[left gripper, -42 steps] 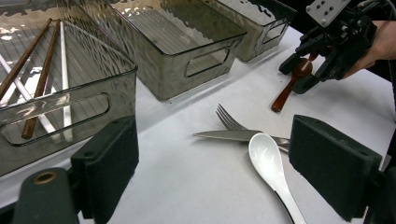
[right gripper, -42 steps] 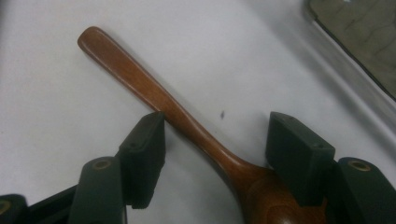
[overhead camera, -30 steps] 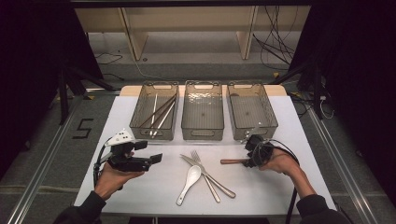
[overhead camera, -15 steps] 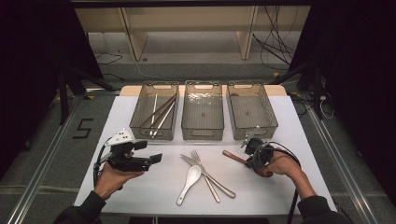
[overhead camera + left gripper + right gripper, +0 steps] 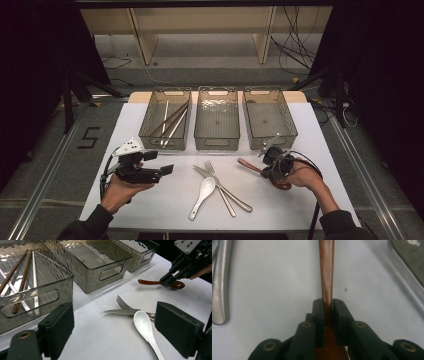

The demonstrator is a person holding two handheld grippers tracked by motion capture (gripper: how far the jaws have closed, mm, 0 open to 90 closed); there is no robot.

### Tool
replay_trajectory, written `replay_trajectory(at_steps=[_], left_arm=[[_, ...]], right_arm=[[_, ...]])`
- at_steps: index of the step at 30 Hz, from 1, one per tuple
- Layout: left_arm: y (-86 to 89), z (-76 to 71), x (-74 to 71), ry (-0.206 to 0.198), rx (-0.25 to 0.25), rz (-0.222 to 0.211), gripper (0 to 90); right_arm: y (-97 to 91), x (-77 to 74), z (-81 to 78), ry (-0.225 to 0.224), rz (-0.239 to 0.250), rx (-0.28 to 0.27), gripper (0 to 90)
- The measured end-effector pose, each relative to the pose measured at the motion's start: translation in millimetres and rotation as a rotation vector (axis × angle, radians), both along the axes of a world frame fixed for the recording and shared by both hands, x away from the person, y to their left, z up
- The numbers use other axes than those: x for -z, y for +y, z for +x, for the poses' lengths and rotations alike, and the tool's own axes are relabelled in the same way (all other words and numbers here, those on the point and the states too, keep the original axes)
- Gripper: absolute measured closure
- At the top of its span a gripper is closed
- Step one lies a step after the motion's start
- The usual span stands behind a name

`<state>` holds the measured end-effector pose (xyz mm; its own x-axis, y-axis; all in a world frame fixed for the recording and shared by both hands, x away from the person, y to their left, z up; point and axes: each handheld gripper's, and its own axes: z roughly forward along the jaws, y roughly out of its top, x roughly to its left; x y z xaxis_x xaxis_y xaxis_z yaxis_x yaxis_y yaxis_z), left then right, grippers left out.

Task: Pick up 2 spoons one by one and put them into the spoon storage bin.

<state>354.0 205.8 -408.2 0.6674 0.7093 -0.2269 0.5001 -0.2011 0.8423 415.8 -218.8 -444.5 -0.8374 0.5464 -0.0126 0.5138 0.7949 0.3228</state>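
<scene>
White and evenly lit, the table is carrying three grey bins along its far edge and loose cutlery near its front edge. Toward the right edge, the right hand-held gripper has just been closing and is now pinching the wooden spoon low on its handle, just above the bowl. It is looking light, stiff and smooth, so gripping near the bowl is probably keeping it from tipping. The left hand-held gripper is hovering spread, holding nothing.
</scene>
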Motion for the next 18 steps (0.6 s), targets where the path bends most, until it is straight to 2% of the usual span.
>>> replay_trajectory(at_steps=[7, 18], left_arm=[[1.2, -0.6, -0.9, -0.008, -0.006, -0.011, 15.7], [2.3, -0.2, -0.2, -0.01, -0.013, -0.015, 15.7]], right_arm=[[1.1, -15.4, -3.3, -0.036, 0.056, 0.01, 81.5], [5.4, -38.9, -2.5, -0.12, 0.169, 0.062, 81.6]])
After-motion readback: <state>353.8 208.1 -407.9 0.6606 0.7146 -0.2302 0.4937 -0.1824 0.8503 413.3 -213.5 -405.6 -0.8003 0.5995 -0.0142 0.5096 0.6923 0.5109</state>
